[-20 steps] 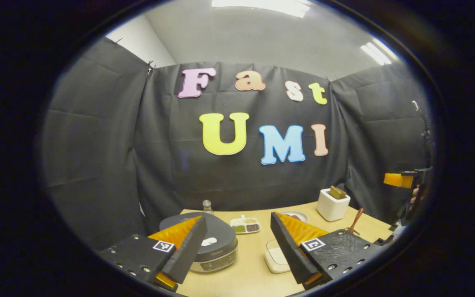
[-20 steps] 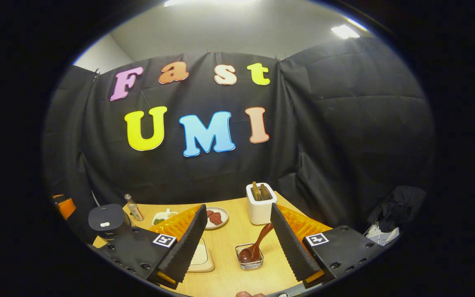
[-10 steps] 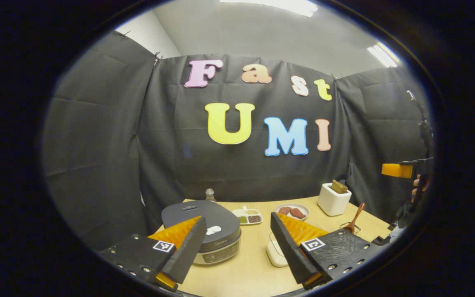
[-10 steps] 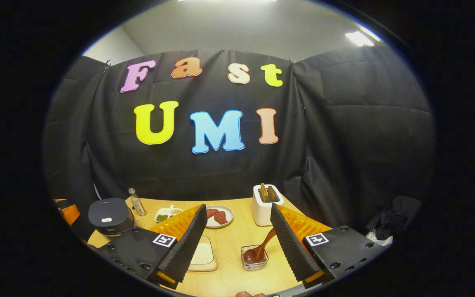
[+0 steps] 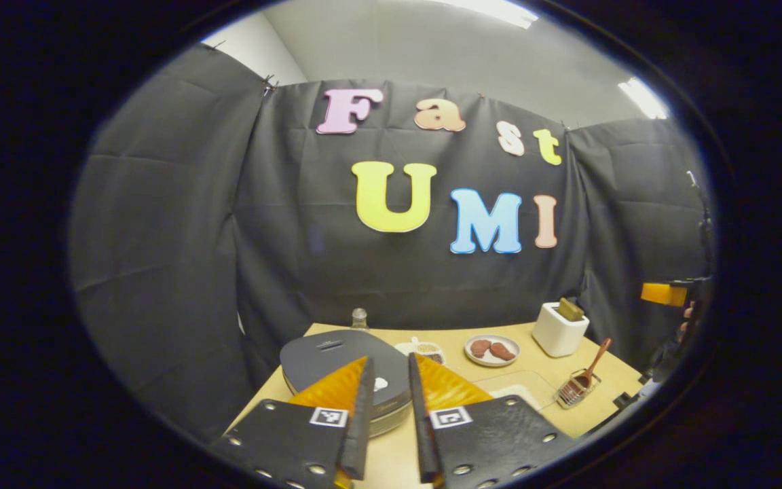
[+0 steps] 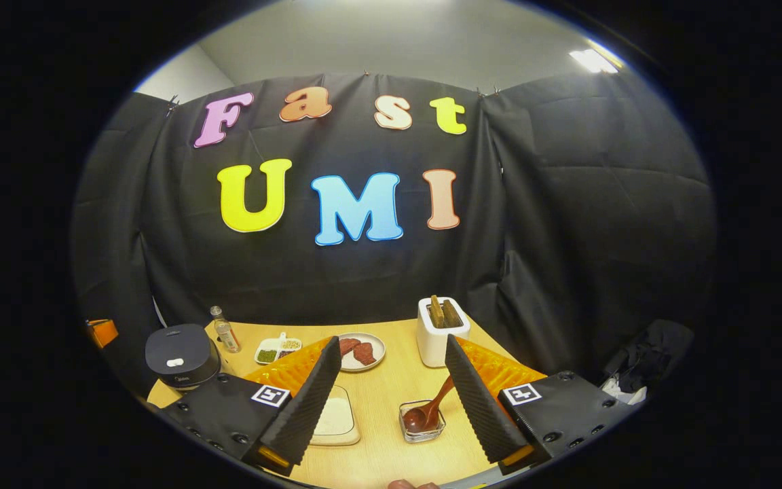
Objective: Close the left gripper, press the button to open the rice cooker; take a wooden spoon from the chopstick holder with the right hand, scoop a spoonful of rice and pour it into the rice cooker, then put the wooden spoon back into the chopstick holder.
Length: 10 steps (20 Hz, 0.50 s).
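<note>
nearly closed left hand-held gripper (image 5: 391,380) above closed rice cooker (image 5: 337,356)

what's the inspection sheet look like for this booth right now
surface: wooden table, dry.
job's things: rice cooker lid down; wooden spoon leaning in a small holder; rice tray flat.
clutter: meat plate, sectioned dish, bottle, white box.
grippers: left gripper fingers nearly together above the cooker; right gripper open, holding nothing.
cables: nothing seen.
surroundings: black cloth walls, ceiling lights.
</note>
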Each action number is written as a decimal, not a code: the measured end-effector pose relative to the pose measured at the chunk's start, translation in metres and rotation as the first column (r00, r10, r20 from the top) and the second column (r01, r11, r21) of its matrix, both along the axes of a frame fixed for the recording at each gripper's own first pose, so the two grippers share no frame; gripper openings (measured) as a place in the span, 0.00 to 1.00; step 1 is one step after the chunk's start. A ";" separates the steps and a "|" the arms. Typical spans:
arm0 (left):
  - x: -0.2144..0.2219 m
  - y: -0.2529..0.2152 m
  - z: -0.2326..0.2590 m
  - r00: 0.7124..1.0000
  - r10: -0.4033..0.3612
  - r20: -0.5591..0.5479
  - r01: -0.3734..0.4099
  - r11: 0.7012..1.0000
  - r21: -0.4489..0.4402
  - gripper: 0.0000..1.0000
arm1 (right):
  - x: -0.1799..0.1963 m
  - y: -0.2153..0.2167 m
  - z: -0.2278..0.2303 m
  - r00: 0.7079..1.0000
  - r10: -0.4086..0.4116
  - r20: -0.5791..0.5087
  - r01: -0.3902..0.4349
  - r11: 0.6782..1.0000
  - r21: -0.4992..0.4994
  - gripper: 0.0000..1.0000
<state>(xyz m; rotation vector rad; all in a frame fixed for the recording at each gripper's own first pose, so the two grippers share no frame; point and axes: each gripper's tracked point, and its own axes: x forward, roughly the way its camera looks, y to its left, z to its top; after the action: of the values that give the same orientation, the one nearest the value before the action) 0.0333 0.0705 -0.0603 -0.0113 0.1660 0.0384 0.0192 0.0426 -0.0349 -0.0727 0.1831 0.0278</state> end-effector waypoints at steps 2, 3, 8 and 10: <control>0.009 -0.007 0.001 1.000 -0.017 -0.019 0.017 1.000 -0.027 0.19 | 0.011 -0.004 0.000 1.000 0.001 0.007 -0.001 1.000 0.003 0.98; 0.022 0.004 0.000 0.999 0.041 -0.015 -0.041 0.999 -0.021 0.19 | 0.019 -0.006 -0.003 1.000 0.001 0.004 -0.001 1.000 0.006 0.98; 0.043 0.018 0.004 0.994 0.071 -0.080 -0.074 0.997 -0.025 0.01 | 0.043 -0.020 -0.018 1.000 -0.015 -0.017 0.016 0.999 0.046 0.98; 0.058 0.020 -0.007 0.989 0.071 -0.129 -0.078 0.996 -0.052 0.01 | 0.050 -0.029 -0.023 0.999 -0.035 -0.019 0.036 0.998 0.054 0.98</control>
<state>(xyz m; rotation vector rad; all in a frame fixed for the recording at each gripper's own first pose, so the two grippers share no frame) 0.0909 0.0907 -0.0677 -0.0716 0.2940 0.1089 0.0695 0.0138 -0.0581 -0.0151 0.2011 -0.0021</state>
